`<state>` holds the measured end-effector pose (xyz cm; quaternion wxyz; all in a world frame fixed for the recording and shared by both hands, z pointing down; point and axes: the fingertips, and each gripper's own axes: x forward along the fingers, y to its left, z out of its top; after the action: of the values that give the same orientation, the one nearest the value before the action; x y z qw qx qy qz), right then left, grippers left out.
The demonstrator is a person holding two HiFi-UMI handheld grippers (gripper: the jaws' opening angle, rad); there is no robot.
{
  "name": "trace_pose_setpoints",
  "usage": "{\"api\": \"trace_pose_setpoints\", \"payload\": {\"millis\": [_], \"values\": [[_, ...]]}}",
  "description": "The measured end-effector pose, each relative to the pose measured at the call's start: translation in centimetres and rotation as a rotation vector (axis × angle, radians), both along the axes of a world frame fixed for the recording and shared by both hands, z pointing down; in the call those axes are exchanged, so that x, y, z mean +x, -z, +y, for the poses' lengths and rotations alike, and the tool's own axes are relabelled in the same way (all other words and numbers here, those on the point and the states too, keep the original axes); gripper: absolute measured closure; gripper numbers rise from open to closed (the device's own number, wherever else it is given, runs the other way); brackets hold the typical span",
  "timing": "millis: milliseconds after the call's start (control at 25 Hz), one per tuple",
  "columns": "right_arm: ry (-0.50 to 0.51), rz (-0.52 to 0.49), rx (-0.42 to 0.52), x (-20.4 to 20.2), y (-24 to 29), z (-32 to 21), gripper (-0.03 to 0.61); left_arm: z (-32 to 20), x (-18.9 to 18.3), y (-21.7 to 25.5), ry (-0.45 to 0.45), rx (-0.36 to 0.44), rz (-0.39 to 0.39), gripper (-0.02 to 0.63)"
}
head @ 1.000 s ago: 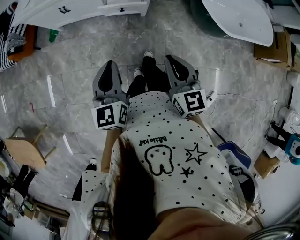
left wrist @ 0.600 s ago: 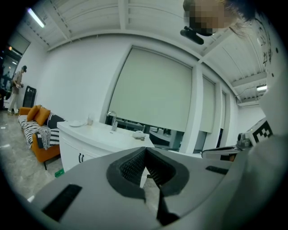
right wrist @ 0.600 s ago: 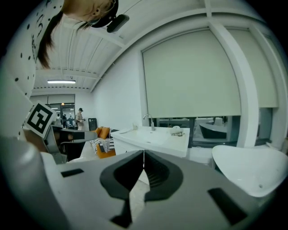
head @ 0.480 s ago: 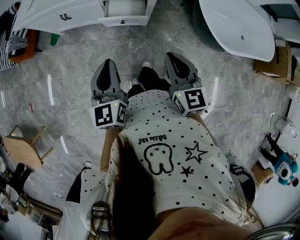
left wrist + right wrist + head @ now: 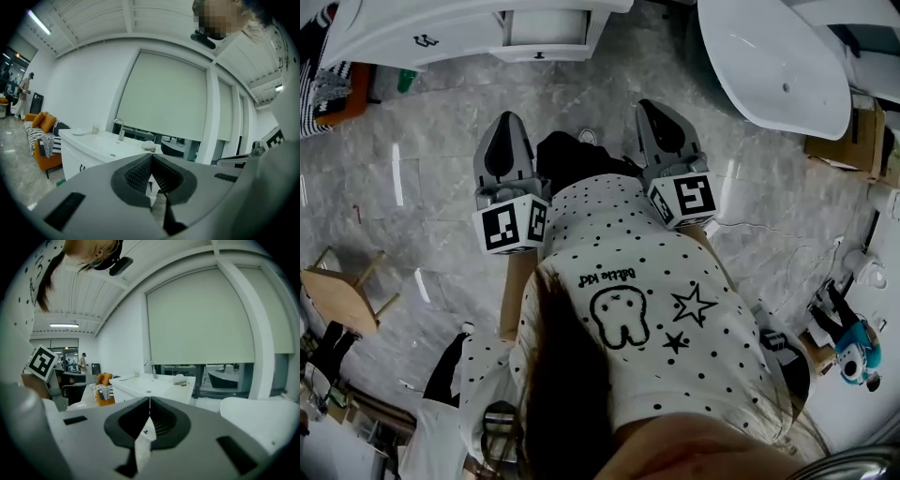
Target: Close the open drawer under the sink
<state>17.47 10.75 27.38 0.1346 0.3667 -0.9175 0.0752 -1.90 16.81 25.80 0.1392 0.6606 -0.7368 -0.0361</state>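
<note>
Jutting open from the white sink cabinet (image 5: 412, 23), the drawer (image 5: 546, 28) sits well ahead of the left hand-held gripper (image 5: 504, 122) and right hand-held gripper (image 5: 650, 107). Both hover over the marble floor (image 5: 422, 150), jaws together, empty.

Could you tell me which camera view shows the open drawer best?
The head view: the drawer juts from the white vanity, seen from above. Both gripper views show only a white sliver past their shut jaws.
</note>
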Motion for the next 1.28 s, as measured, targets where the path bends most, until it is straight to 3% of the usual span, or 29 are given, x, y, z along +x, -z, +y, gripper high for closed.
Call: {"api": "trace_pose_setpoints", "payload": {"millis": [320, 880, 1280], "values": [[-0.016, 0.009, -0.020, -0.8, -0.7, -3.6, 0.565, -3.9, -1.3, -0.2, -0.003, -0.022, 0.001, 0.607], [-0.145, 0.042, -0.045, -7.2, -0.5, -12.3, 0.565, -14.6, -8.9, -0.4, -0.107, -0.044, 0.018, 0.607], [-0.177, 0.047, -0.069, -10.5, -2.1, -14.4, 0.566, -17.0, -12.5, -1.9, -0.137, -0.069, 0.019, 0.607]]}}
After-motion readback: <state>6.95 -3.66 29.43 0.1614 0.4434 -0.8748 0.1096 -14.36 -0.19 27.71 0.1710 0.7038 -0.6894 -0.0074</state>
